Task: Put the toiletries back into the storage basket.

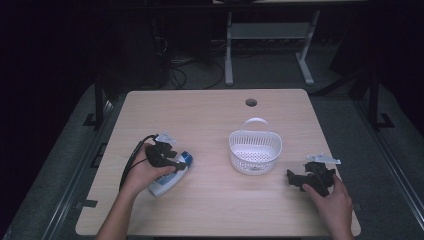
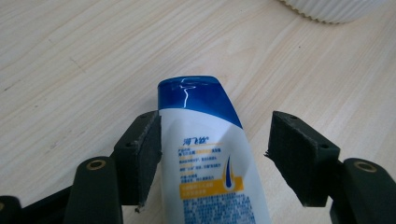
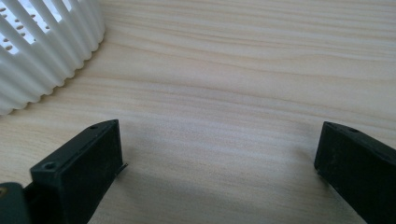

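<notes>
Looking down from the high view, a light wooden table [image 1: 215,115] carries a white slotted plastic basket with an arched handle [image 1: 255,148] a little right of its centre. At about eight o'clock from the basket lies a white squeeze bottle with a blue cap [image 1: 170,179], flat on the wood, its cap end turned towards the basket. The left gripper [image 1: 176,164], held in the person's left hand [image 1: 142,175], sits over the bottle's cap end. At about four o'clock from the basket, well apart from the bottle, the right gripper [image 1: 296,179] rests low near the table's right edge in the right hand [image 1: 332,197], its tips aimed at the basket.

Along the left gripper view, the bottle [image 2: 210,163] lies between the two black jaws, cap at twelve o'clock. The left pad stands right against the bottle's side, though a true touch cannot be told; the right pad is clear of it with bare wood between. These jaws stand apart and clamp nothing. The basket's ribbed wall [image 2: 327,9] shows at one o'clock.

Along the right gripper view, the jaws stand wide apart over bare wood, nothing between them. The basket's ribbed white wall [image 3: 46,56] curves in at ten o'clock, near the left jaw but not touching it.
</notes>
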`<state>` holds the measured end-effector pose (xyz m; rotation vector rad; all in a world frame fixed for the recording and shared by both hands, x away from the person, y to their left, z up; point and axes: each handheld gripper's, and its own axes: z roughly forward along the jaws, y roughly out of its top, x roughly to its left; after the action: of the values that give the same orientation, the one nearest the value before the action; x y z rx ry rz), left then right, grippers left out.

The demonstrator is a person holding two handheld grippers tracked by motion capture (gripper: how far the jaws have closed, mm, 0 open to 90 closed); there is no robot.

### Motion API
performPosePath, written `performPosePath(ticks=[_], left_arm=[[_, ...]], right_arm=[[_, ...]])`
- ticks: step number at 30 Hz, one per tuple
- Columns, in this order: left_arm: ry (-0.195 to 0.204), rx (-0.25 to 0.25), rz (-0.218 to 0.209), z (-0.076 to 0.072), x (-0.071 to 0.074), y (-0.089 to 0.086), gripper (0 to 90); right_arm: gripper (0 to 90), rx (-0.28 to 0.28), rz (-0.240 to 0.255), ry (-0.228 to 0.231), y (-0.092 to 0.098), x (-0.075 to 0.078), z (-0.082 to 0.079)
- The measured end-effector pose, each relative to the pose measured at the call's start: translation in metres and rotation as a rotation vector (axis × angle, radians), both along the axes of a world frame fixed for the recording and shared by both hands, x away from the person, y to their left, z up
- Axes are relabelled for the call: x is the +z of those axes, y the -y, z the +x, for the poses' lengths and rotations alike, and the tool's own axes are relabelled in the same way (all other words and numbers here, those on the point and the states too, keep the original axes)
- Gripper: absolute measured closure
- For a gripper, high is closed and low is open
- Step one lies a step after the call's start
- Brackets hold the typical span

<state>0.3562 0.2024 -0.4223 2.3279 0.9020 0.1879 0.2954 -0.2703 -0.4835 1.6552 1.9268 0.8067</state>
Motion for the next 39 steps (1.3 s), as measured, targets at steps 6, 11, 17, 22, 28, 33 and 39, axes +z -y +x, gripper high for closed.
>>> performPosePath(ticks=[6, 11, 17, 22, 28, 33, 39], left_arm=[[0.005, 0.012, 0.049, 0.003, -0.005, 0.011, 32.2], [-0.010, 0.028, 0.084, 0.008, -0.012, 0.014, 32.0], [-0.034, 0.034, 0.106, 0.012, -0.019, 0.016, 31.3], [-0.046, 0.036, 0.120, 0.013, -0.022, 0.020, 31.0], [-0.049, 0.032, 0.156, 0.013, -0.026, 0.024, 31.0], [-0.035, 0.041, 0.169, 0.012, -0.028, 0.027, 30.8], [-0.028, 0.047, 0.178, 0.011, -0.027, 0.028, 32.9]], right_arm=[[0.4, 0.000, 0.000, 0.000, 0.000, 0.000, 0.000], [0.4, -0.001, 0.000, 0.000, 0.000, 0.000, 0.000], [0.4, -0.001, 0.000, 0.000, 0.000, 0.000, 0.000], [0.4, -0.001, 0.000, 0.000, 0.000, 0.000, 0.000], [0.4, -0.001, 0.000, 0.000, 0.000, 0.000, 0.000], [0.4, -0.001, 0.001, 0.000, 0.000, 0.000, 0.000], [0.4, -0.001, 0.000, 0.000, 0.000, 0.000, 0.000]])
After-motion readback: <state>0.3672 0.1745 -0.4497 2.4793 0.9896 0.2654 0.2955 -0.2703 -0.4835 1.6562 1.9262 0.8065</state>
